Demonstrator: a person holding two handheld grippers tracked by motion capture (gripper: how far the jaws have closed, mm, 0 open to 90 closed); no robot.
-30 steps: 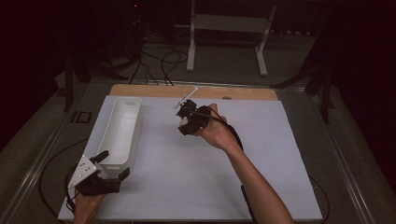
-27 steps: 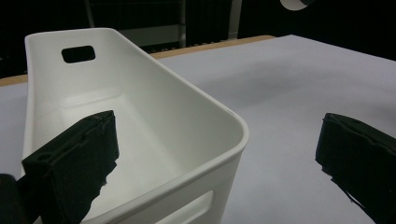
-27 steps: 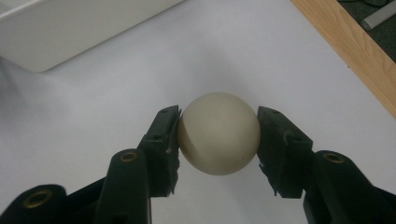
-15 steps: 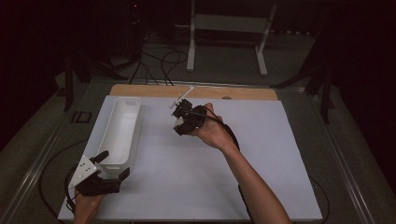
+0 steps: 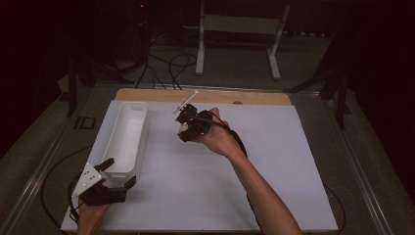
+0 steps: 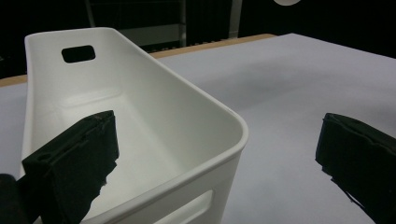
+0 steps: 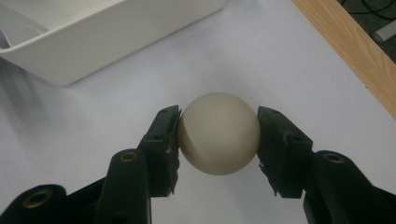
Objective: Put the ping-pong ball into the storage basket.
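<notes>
Darkness surrounds our workspace, with cables and a pale metal stand (image 5: 240, 29) on the floor beyond the table. We work on a white table sheet (image 5: 274, 161) whose far edge leaves a strip of light wooden board (image 5: 147, 94) uncovered.

Our right gripper (image 7: 218, 135) is clenched on a smooth cream-coloured ball (image 7: 218, 133): in the right gripper view both black pads press against its sides, and the ball hangs above the sheet with its shadow below. From that camera, the corner of the long white plastic bin (image 7: 93, 42) lies just beyond the ball, apart from it. In the high view the right gripper (image 5: 188, 122) sits near the middle of the far half of the sheet, to the right of the bin (image 5: 125, 139); the ball itself is hidden there by the gripper and hand.

Our left gripper (image 5: 115, 174) rests at the near end of the bin. Its jaws stand wide apart, released. In the left gripper view one jaw sits inside the bin (image 6: 140, 107) and the other outside over the sheet, so they straddle the near corner and side wall; we cannot tell whether either touches the plastic. A handle slot (image 6: 78, 53) pierces the bin's far end wall.
</notes>
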